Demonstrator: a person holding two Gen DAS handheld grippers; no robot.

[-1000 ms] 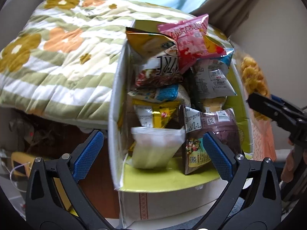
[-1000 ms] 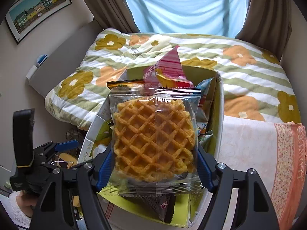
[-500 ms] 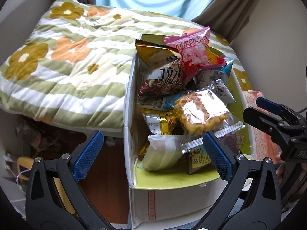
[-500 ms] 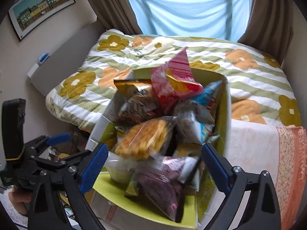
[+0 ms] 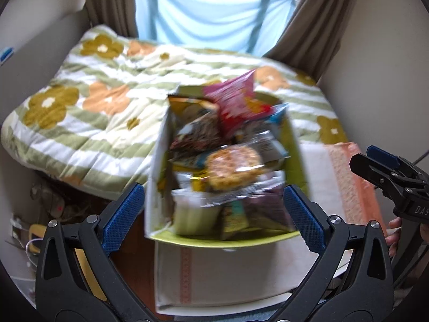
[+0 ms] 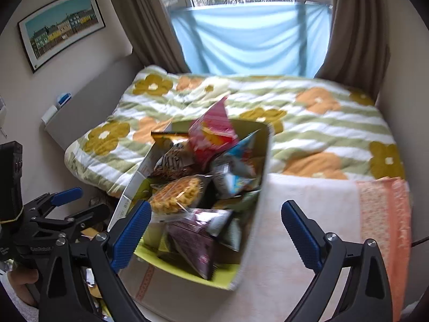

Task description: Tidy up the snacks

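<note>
Both of our grippers hang empty, jaws spread wide: the left gripper [image 5: 213, 213] sits low in front of the snack box [image 5: 156, 187], its blue pads straddling the box's near end without touching it, and the right gripper [image 6: 214, 230] is off the box's right front corner, left pad over the near edge, right pad over the towel [image 6: 316, 206]. Open room: bare towel to the right of the box, quilt [image 6: 308, 123] behind and on both sides; the box's left wall sits at the surface edge, with a drop to dark floor clutter [image 5: 51, 204] below. In the left view the right tool shows at the far right, clear of the box. The box is white card with a lime-green lining, packed above its rim. The waffle pack [image 6: 178, 194] lies on top near the front, clear wrapper, golden grid, tilted toward the left wall. Behind it a pink bag [image 6: 211, 134] sticks up highest, with a striped brown-and-yellow bag [image 5: 193, 123] at its left and a blue-cornered pack [image 6: 241, 158] at its right. A dark purple pack [image 6: 193, 244] leans at the front, and a pale pouch [image 5: 191, 212] sits front left. Both views are motion-blurred, so labels are unreadable. Room: green-striped floral quilt, light blue cloth [image 6: 249, 37] over the window, brown curtains [image 6: 354, 26], framed picture [image 6: 63, 25] on the left wall.
</note>
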